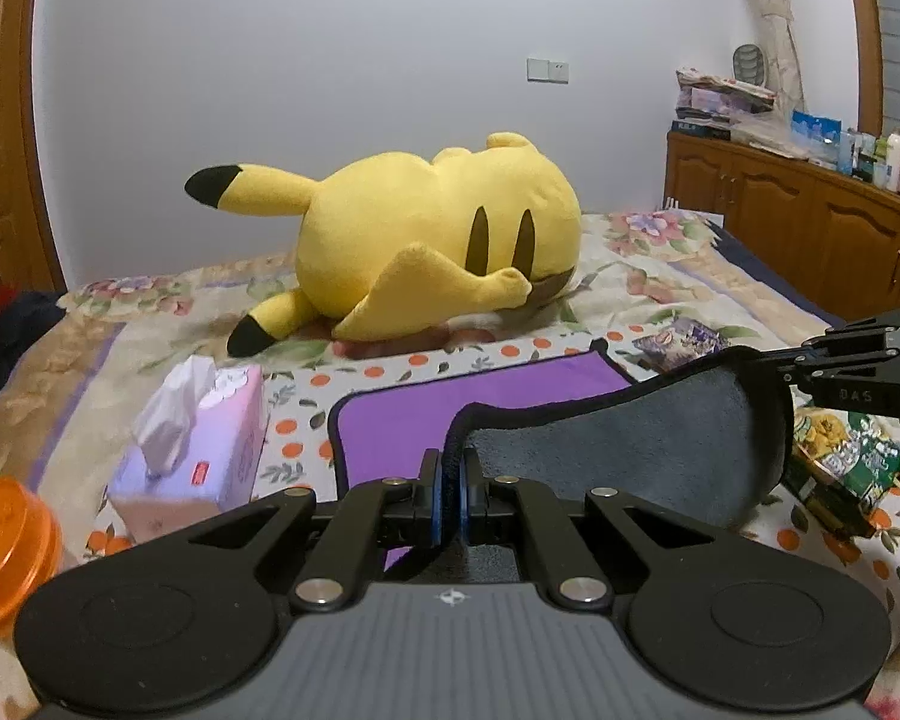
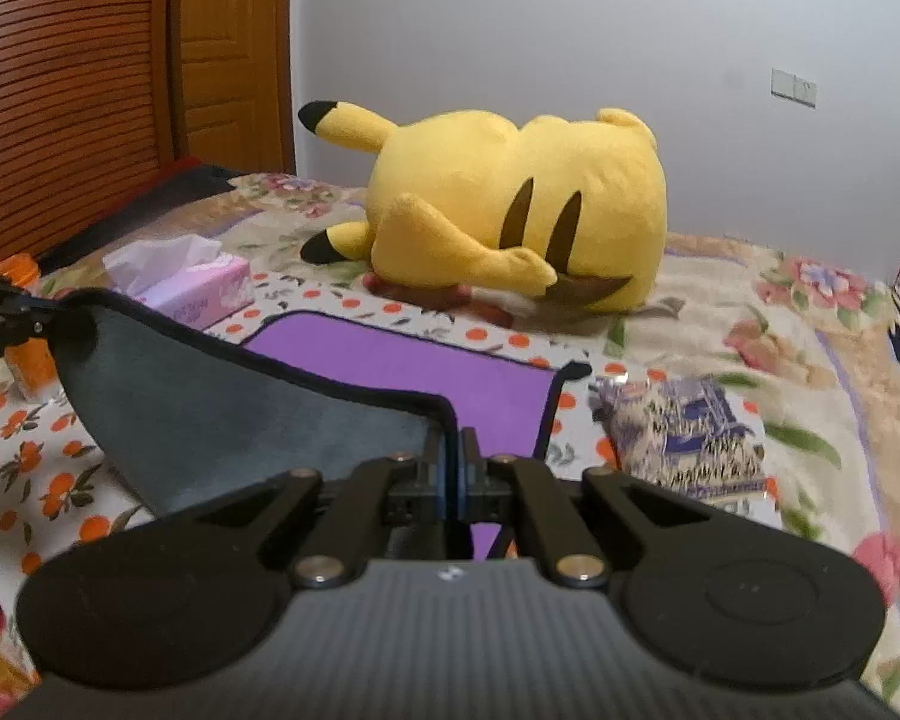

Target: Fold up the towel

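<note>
The towel (image 1: 486, 402) is purple on one face and grey on the other, with a dark hem. Its far half lies flat on the bed. Its near edge is lifted, grey side up, and hangs stretched between my two grippers. My left gripper (image 1: 453, 468) is shut on the near left corner. My right gripper (image 2: 455, 450) is shut on the near right corner and also shows in the left wrist view (image 1: 792, 363). The towel also shows in the right wrist view (image 2: 402, 372).
A big yellow plush (image 1: 438, 240) lies just beyond the towel. A pink tissue box (image 1: 192, 450) and an orange jar (image 1: 6, 546) are at the left. Snack packets (image 1: 840, 456) (image 2: 684, 438) lie at the right. A wooden cabinet (image 1: 810, 222) stands beyond the bed.
</note>
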Available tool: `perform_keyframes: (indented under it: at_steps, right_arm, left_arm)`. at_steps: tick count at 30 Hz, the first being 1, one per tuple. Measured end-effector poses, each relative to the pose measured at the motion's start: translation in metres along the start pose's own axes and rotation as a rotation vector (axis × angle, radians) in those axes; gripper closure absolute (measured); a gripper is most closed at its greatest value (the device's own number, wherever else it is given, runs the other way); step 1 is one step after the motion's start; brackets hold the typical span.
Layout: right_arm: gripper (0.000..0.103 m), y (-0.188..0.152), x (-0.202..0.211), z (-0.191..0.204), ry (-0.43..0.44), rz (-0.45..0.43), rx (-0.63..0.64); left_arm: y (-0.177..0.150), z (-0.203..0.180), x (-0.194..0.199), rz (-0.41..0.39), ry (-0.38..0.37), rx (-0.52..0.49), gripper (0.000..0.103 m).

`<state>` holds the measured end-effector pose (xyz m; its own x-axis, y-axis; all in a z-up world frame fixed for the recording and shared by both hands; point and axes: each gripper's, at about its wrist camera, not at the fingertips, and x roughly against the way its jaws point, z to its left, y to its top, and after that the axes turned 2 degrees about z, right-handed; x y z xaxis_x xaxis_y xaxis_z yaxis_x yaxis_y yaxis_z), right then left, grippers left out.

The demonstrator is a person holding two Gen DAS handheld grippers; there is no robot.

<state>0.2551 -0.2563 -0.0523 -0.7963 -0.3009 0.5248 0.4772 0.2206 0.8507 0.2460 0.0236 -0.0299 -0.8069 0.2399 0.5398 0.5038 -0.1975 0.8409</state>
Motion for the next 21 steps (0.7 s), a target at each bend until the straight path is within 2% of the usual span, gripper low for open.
perform_keyframes:
  at_steps: [21]
  right_arm:
    - [0.099, 0.033, -0.010, 0.004, -0.014, -0.065, 0.040]
  left_arm:
    - [0.024, 0.013, -0.004, -0.063, 0.038, 0.008, 0.097]
